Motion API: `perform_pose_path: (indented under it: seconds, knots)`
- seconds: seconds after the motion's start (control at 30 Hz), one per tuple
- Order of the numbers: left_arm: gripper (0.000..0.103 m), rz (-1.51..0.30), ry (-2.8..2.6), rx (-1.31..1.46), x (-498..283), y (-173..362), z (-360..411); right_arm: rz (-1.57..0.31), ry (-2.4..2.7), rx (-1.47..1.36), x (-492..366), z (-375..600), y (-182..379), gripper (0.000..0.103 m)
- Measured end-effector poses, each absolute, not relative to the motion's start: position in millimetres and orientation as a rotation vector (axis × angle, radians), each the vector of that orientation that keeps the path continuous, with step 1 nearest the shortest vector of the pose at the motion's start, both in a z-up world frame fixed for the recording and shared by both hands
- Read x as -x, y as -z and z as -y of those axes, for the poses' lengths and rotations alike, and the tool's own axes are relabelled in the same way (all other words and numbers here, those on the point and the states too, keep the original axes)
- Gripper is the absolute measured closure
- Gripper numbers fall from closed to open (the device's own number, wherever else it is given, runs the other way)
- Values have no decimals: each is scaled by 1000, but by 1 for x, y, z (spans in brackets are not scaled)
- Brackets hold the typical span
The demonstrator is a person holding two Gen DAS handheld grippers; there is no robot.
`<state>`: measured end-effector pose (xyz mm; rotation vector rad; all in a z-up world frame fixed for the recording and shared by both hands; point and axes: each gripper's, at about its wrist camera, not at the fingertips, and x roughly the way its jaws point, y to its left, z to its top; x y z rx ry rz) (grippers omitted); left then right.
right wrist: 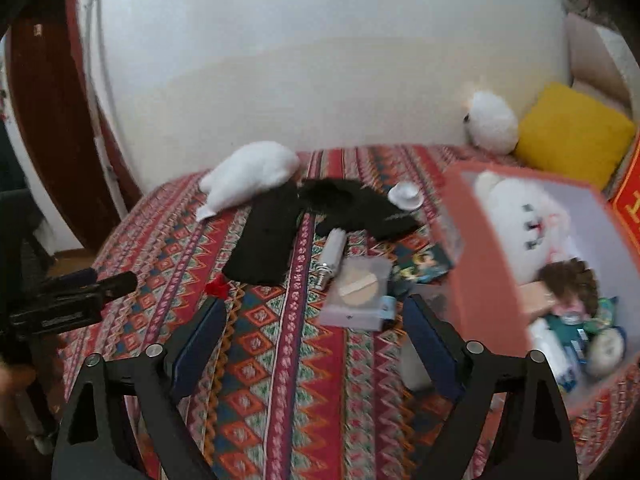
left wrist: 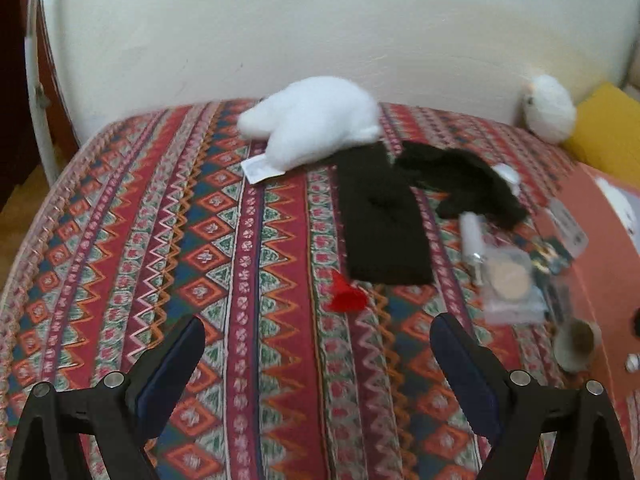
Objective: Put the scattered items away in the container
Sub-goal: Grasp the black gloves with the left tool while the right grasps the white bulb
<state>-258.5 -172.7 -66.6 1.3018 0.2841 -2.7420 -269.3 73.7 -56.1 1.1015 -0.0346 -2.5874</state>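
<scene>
Scattered on the patterned bedspread lie a white plush (left wrist: 312, 120), a flat black cloth (left wrist: 380, 216), a crumpled black cloth (left wrist: 460, 184), a small red scrap (left wrist: 346, 296), a white tube (left wrist: 472, 236) and a compact in a clear case (left wrist: 512, 284). The orange box (right wrist: 480, 240) stands open at the right, holding a white plush (right wrist: 520, 216) and several small items. My left gripper (left wrist: 316, 332) is open and empty, just short of the red scrap. My right gripper (right wrist: 316, 312) is open and empty, hovering near the compact case (right wrist: 360, 288) beside the box.
A fluffy white toy (right wrist: 490, 122) and a yellow cushion (right wrist: 572, 136) rest against the wall at the back right. A picture card (right wrist: 420, 264) and a small white lid (right wrist: 406, 194) lie near the box. The bed's edge drops off at the left (left wrist: 36, 248).
</scene>
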Motion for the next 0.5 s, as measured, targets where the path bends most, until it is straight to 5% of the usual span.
perform_pose_path:
  seconds: [0.5]
  knots:
    - [8,-392,2622,-1556,449,176,147,-5,2538,-1423,455,-23,192,24]
